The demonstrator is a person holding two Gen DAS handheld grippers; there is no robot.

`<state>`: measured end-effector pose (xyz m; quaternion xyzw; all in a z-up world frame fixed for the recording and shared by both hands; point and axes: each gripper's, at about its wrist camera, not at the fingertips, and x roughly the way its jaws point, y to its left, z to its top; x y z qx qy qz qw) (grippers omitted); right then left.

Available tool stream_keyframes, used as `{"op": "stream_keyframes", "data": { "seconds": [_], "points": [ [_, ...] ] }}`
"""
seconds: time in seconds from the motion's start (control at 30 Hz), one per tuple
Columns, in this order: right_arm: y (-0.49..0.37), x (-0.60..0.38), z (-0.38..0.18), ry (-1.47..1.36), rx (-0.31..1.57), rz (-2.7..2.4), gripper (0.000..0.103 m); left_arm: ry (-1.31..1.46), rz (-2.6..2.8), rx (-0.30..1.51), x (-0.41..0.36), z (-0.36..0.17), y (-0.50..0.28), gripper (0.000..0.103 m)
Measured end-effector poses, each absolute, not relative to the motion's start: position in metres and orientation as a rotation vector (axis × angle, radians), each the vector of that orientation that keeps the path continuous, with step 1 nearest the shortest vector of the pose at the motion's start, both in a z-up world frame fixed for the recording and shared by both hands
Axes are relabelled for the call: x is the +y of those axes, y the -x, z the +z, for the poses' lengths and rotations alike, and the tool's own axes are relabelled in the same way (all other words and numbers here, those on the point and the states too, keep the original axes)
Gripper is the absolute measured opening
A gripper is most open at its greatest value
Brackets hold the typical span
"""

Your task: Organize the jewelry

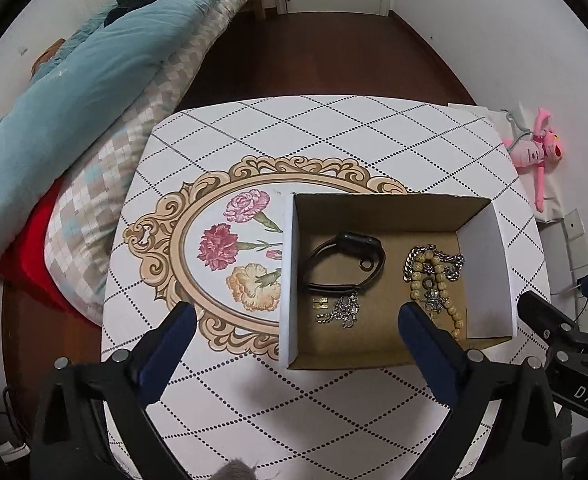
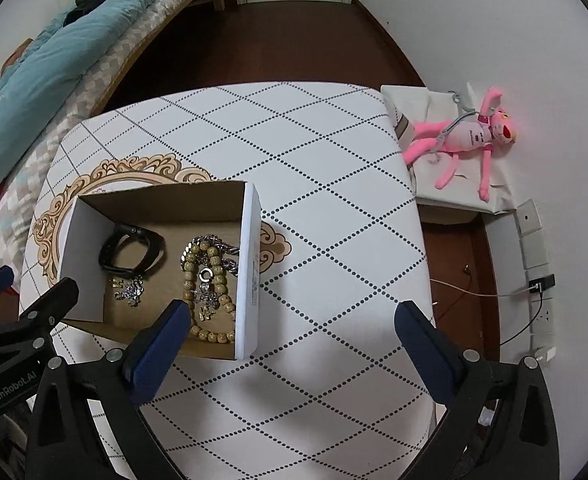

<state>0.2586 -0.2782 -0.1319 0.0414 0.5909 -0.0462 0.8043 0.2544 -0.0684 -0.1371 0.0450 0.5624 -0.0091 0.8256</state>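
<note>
Hovering over the box [image 1: 374, 204], left tongs [image 1: 298, 316] and right tongs [image 2: 294, 312] gape wide, empty.

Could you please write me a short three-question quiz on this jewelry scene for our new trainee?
1. True or false: the black watch lies outside the cardboard box.
2. Multiple choice: the beige bead bracelet lies (a) on the table beside the box, (b) in the box, tangled with a silver chain, (c) between the right claw's pads.
3. Short answer: what does either claw, left claw or right claw, hold?

Key
1. False: the watch lies in the box.
2. b
3. Nothing: both stand open and empty over the white table.
</note>
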Motion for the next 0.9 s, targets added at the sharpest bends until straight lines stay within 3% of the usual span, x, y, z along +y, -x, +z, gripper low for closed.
{"op": "stream_keyframes", "data": {
  "seconds": [0.3, 0.9],
  "points": [
    [-0.236, -0.279, -0.09, -0.089, 1.181, -0.117, 0.103, -0.082, -0.018, 1.114, -0.069, -0.094, -0.229, 0.103],
    [-0.128, -0.268, 0.057, -0.081, 0.914, -0.129, 0.103, -0.031, -0.06, 0.886, -0.065, 0.033, -0.138, 0.103]
  ]
}}
